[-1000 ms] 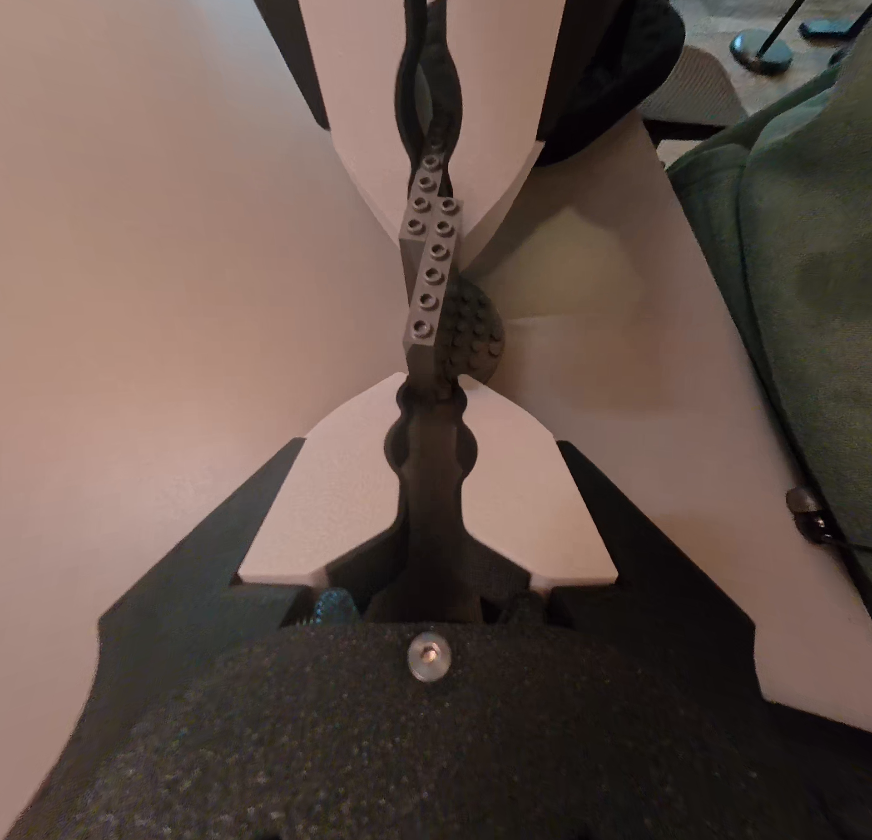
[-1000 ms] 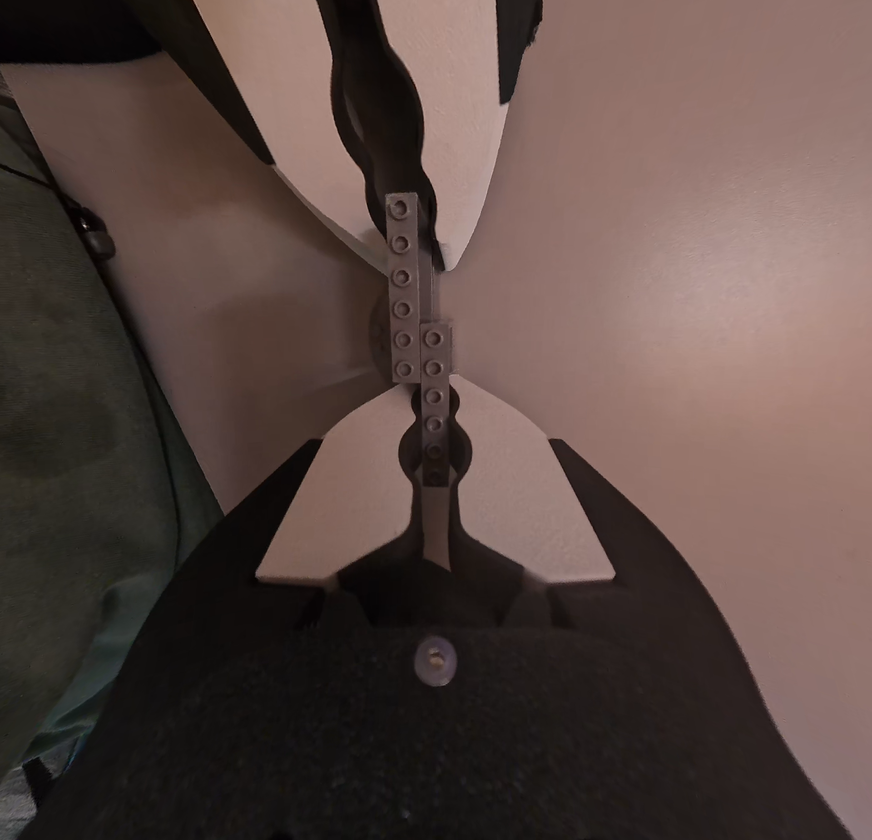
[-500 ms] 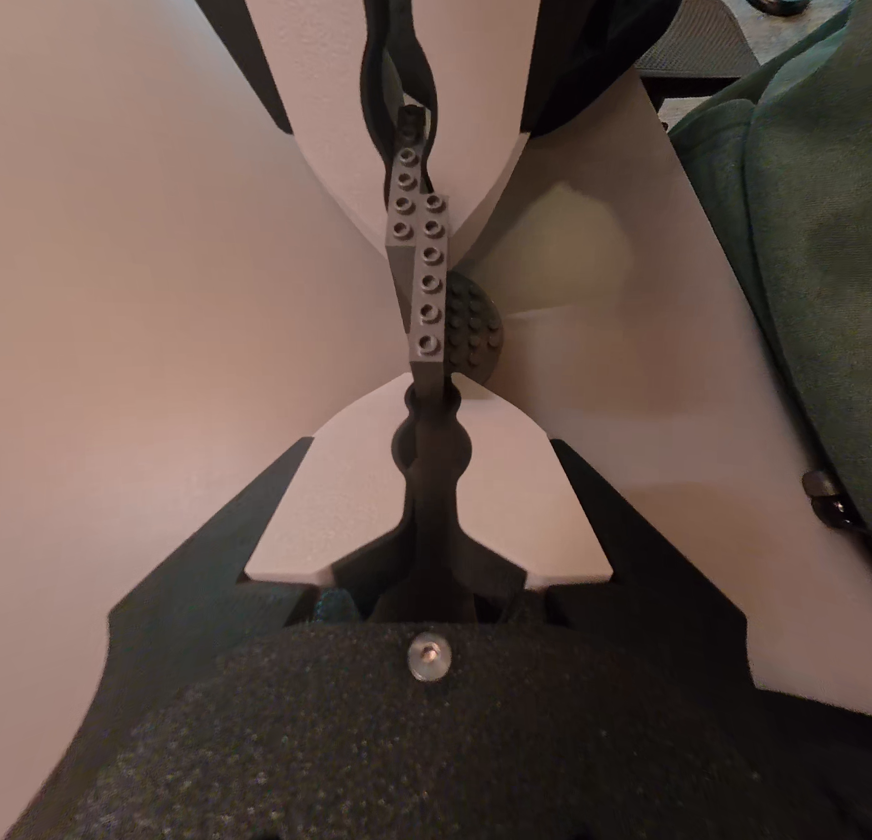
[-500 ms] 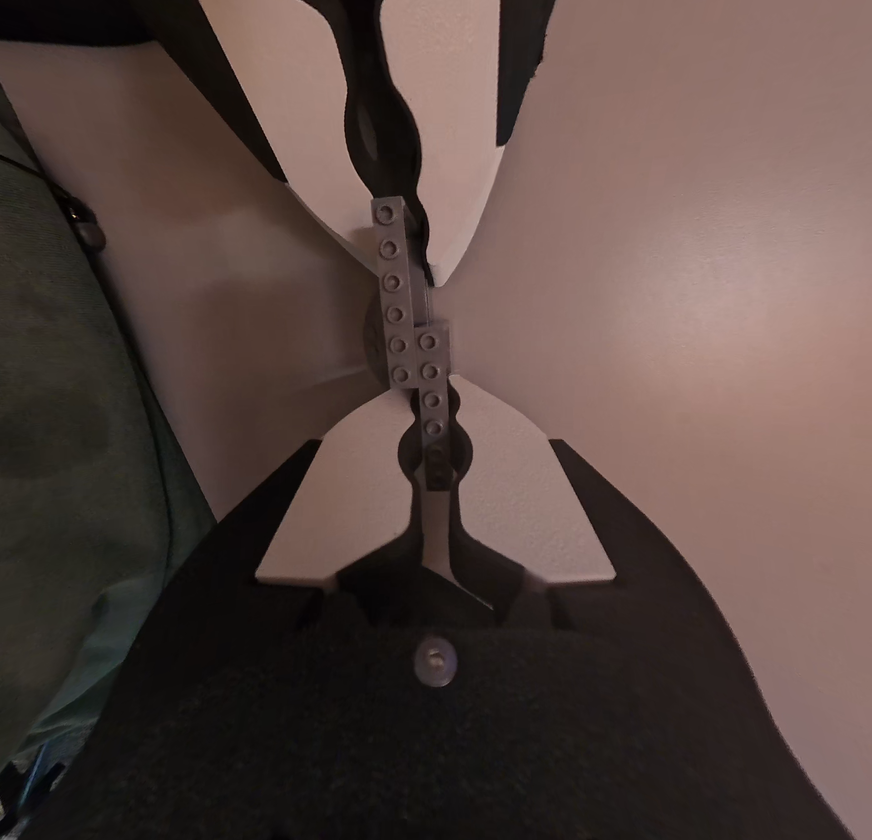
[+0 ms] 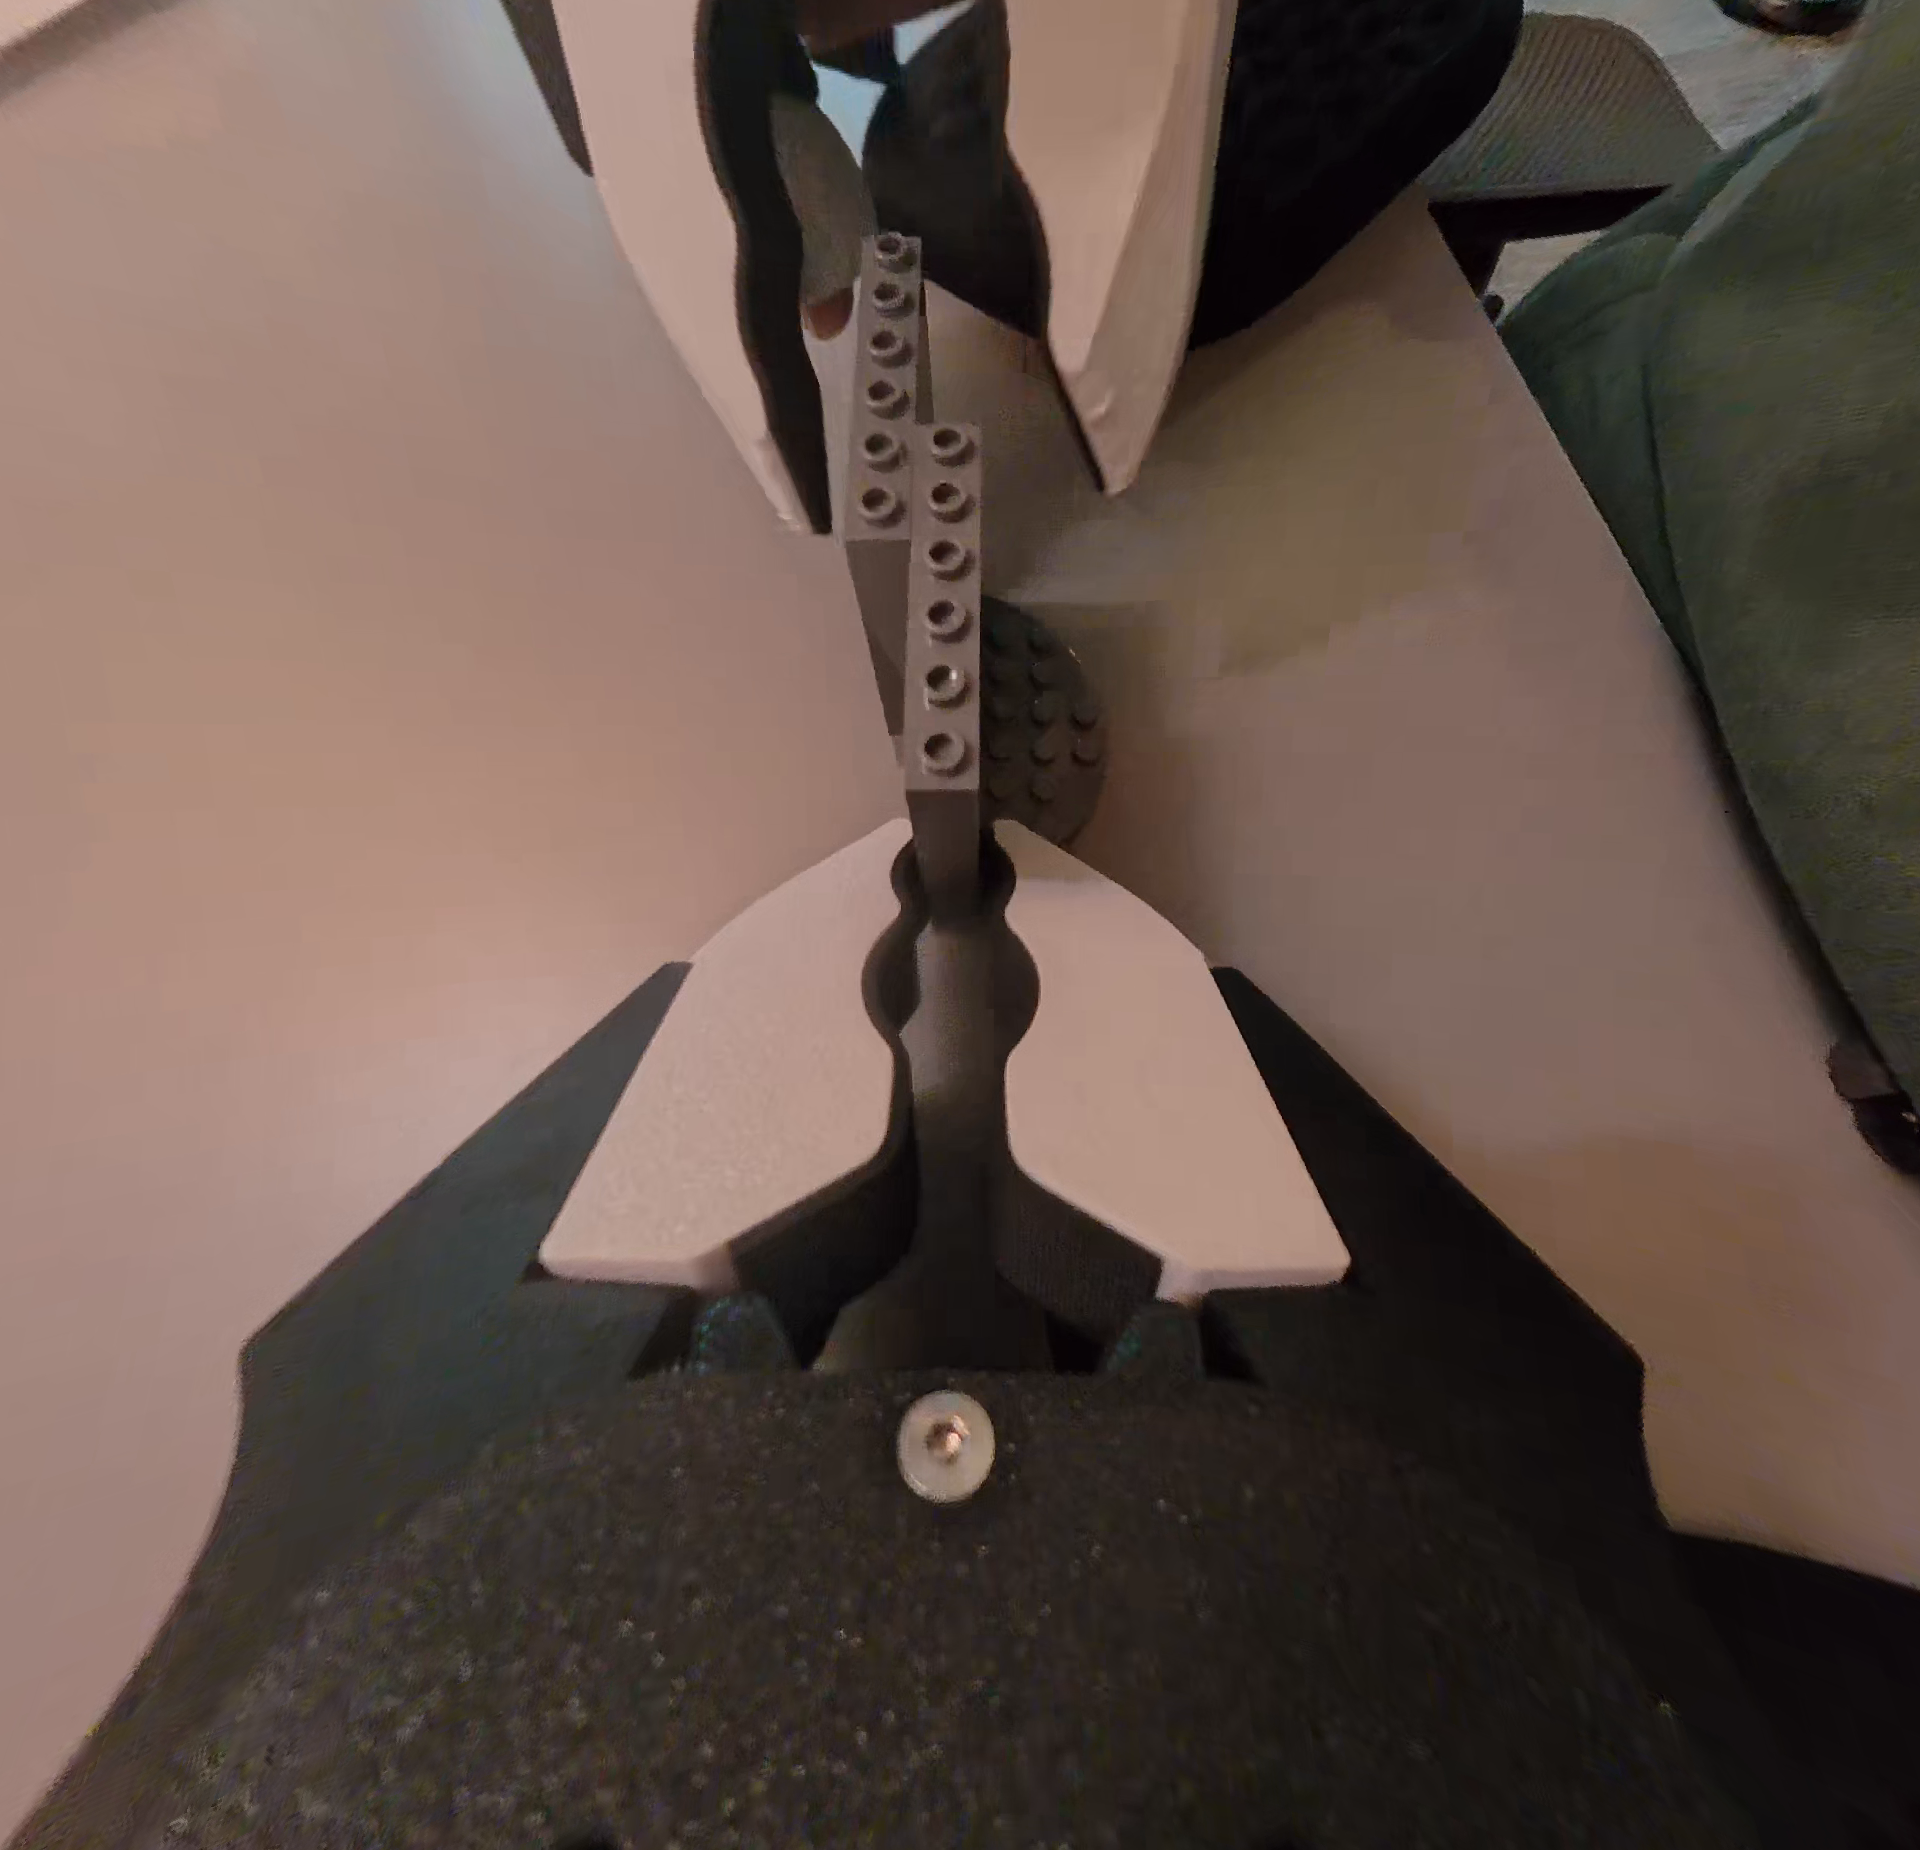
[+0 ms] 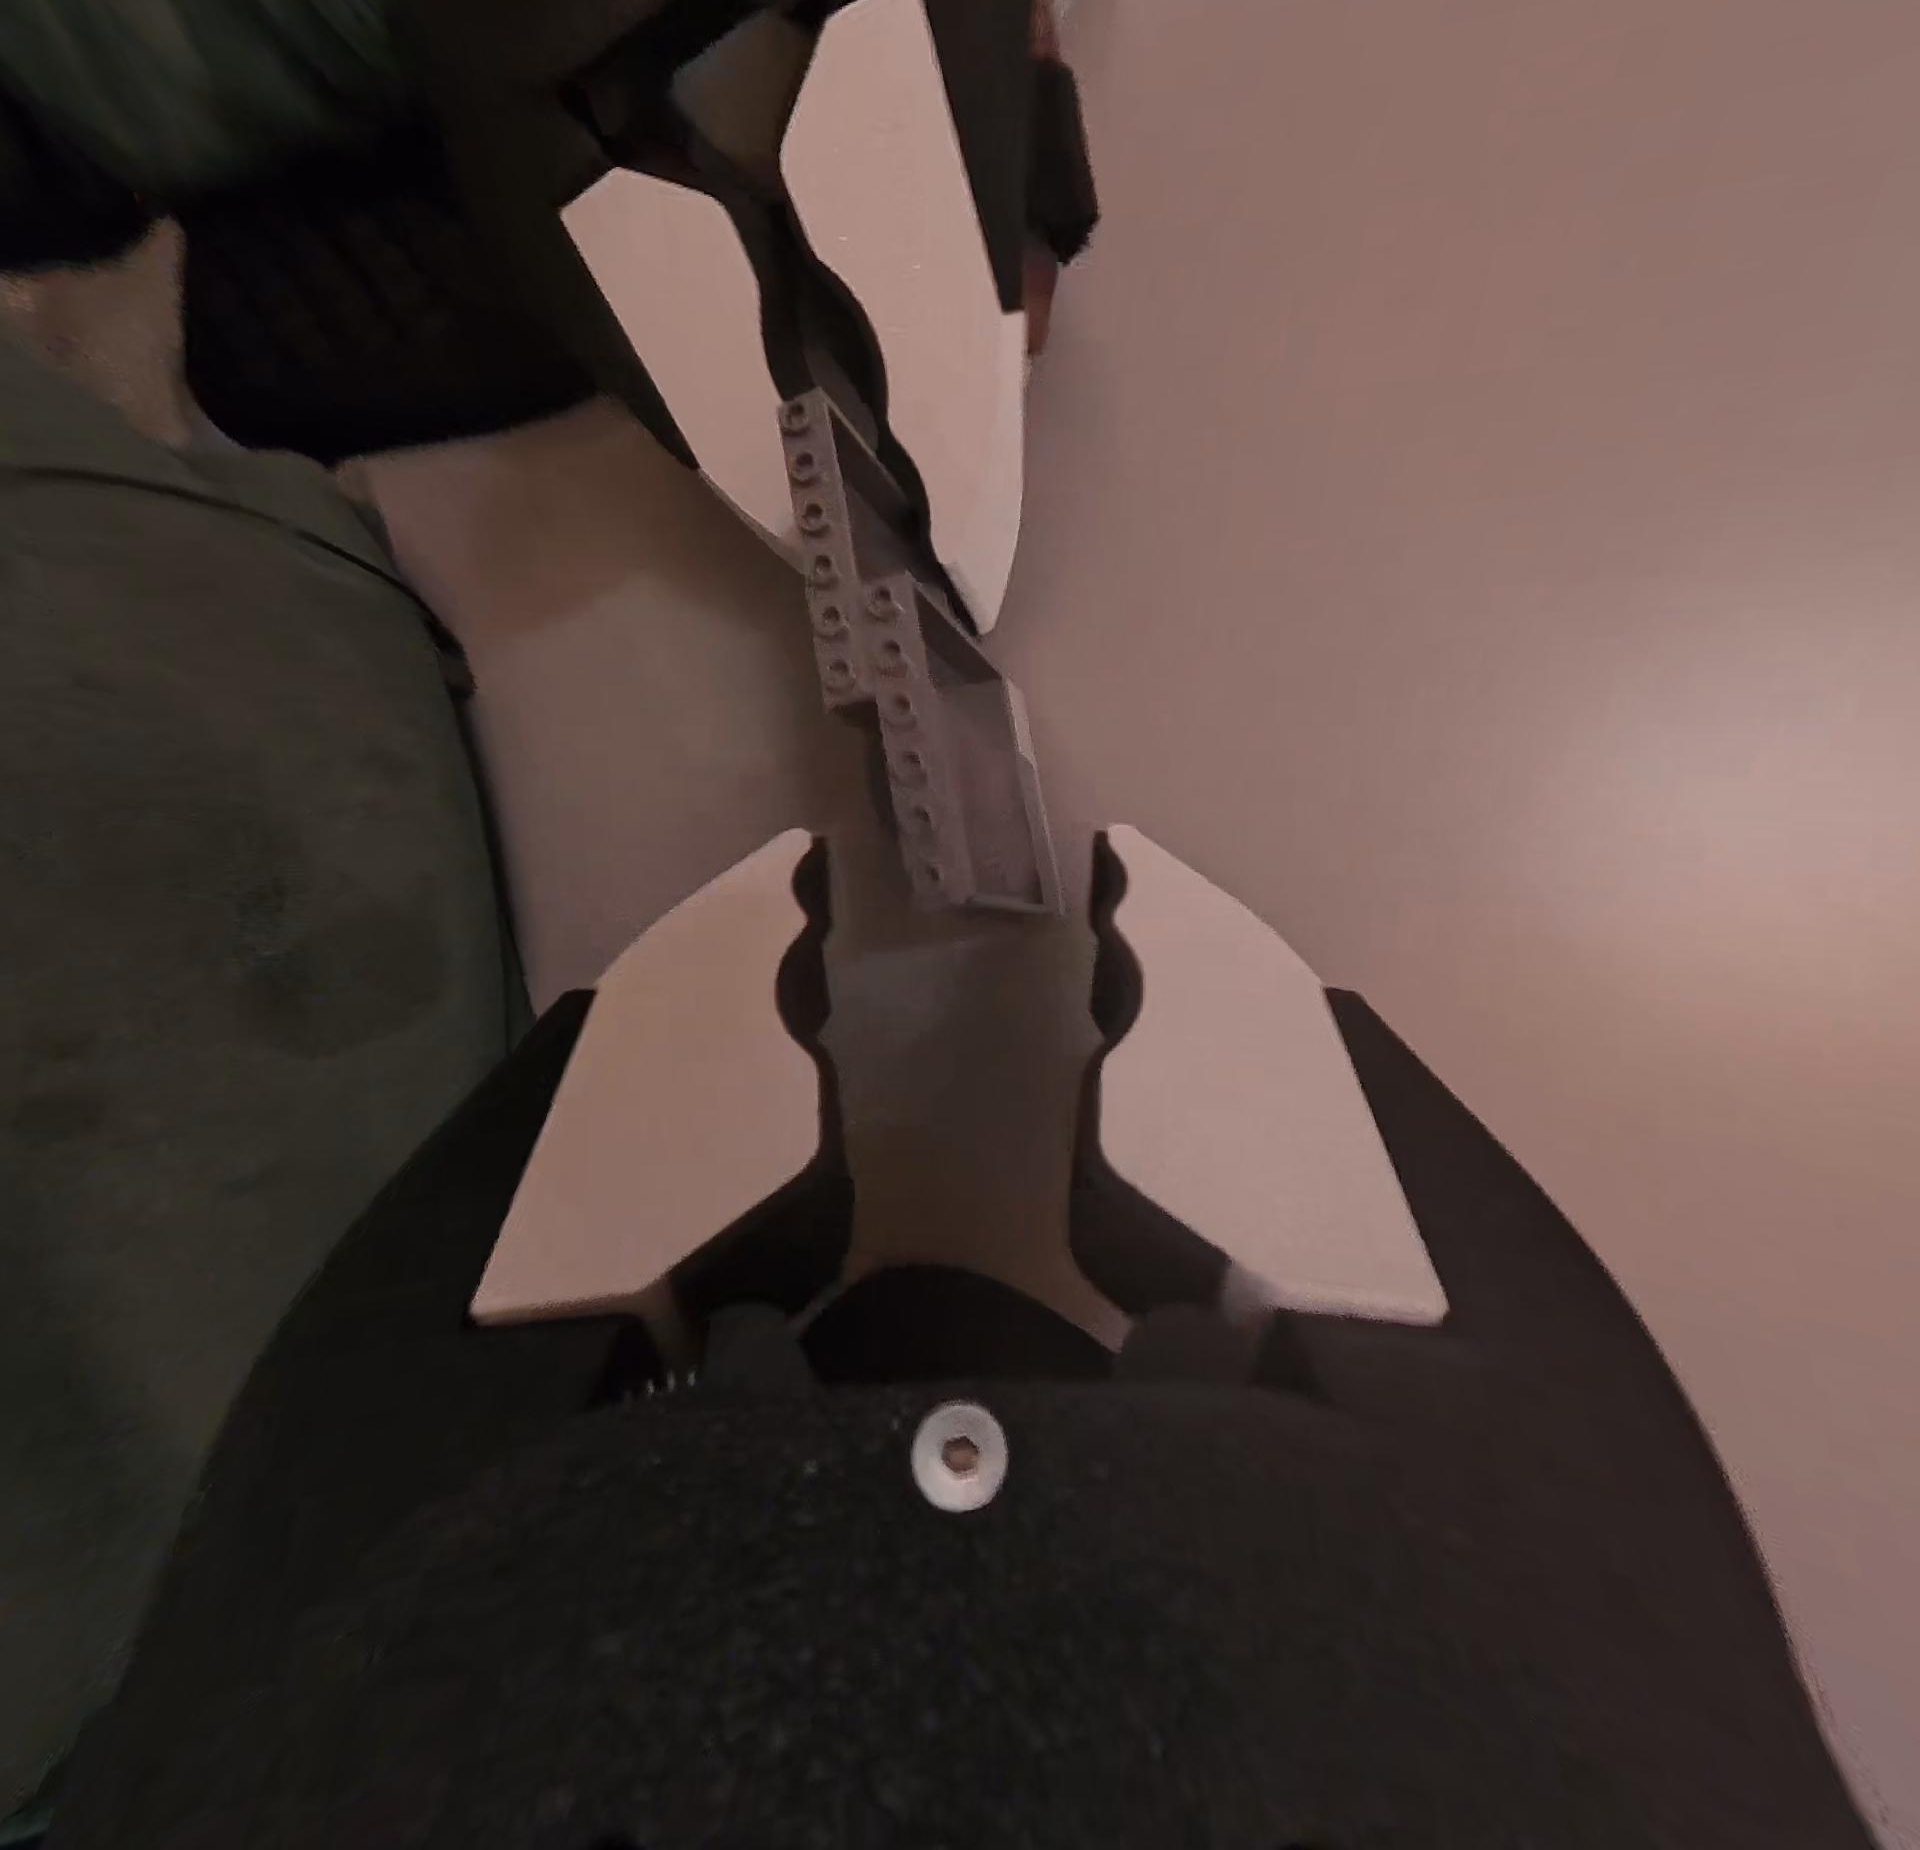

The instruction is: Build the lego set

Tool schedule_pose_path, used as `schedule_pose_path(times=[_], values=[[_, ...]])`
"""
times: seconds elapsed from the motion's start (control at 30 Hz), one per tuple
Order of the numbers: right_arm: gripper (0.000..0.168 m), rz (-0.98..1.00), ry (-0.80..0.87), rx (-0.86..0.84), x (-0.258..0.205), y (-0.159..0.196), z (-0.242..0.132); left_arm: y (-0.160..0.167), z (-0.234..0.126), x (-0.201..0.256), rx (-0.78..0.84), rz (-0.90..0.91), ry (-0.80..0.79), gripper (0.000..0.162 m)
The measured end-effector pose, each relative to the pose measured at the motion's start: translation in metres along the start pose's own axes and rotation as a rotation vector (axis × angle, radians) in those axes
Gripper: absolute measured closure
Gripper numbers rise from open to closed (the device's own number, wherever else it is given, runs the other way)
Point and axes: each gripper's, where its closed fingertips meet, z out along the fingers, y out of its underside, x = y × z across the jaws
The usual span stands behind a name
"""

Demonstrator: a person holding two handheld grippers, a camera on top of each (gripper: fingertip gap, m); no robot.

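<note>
The left gripper (image 5: pixel 948 850) has its fingers pinched tight on the near end of a grey brick assembly (image 5: pixel 940 605): two long one-stud-wide pieces joined side by side with a two-stud overlap, so the whole runs stepped, straight away from those fingers. Its long axis lies along the line between the two tools. At the far end, the right gripper (image 5: pixel 961 496) stands with its fingers spread apart on either side of the far brick, gripping nothing; from the right wrist view the gap between its fingers (image 6: pixel 727 979) is plain, and the assembly's end sits just ahead of them, tilted a little and held up off the desk (image 6: pixel 1455 657). So the left tool alone carries the piece, and the right is the nearer one to the free end.

Just beside the held end, low on the desk, lies a dark round studded plate (image 5: pixel 1039 725). It looks like the next part to join.

No brand, label or readable writing shows anywhere.
</note>
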Motion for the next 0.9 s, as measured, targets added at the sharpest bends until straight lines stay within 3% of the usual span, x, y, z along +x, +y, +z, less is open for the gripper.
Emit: schedule_pose_path(times=[0.13, 0.27, 0.43, 0.63, 0.9], values=[[0.088, 0.187, -0.119, 0.187, -0.004, -0.002, -0.012, -0.014, -0.011, -0.011, 0.071, 0.005, -0.076, 0.154], [0.078, 0.375, -0.215, 0.491, -0.015, -0.027, -0.025, -0.033, -0.024, -0.023, 0.118, 0.071, -0.223, 0.154], [0.063, 0.475, -0.135, 0.734, -0.012, -0.056, -0.025, -0.047, -0.030, -0.031, 0.111, 0.171, -0.392, 0.154], [0.061, 0.486, -0.088, 0.918, -0.007, -0.081, -0.029, -0.056, -0.040, -0.040, 0.069, 0.330, -0.603, 0.154], [0.073, 0.341, -0.142, 0.964, -0.011, -0.084, -0.030, -0.063, -0.046, -0.037, 0.055, 0.469, -0.671, 0.154]])
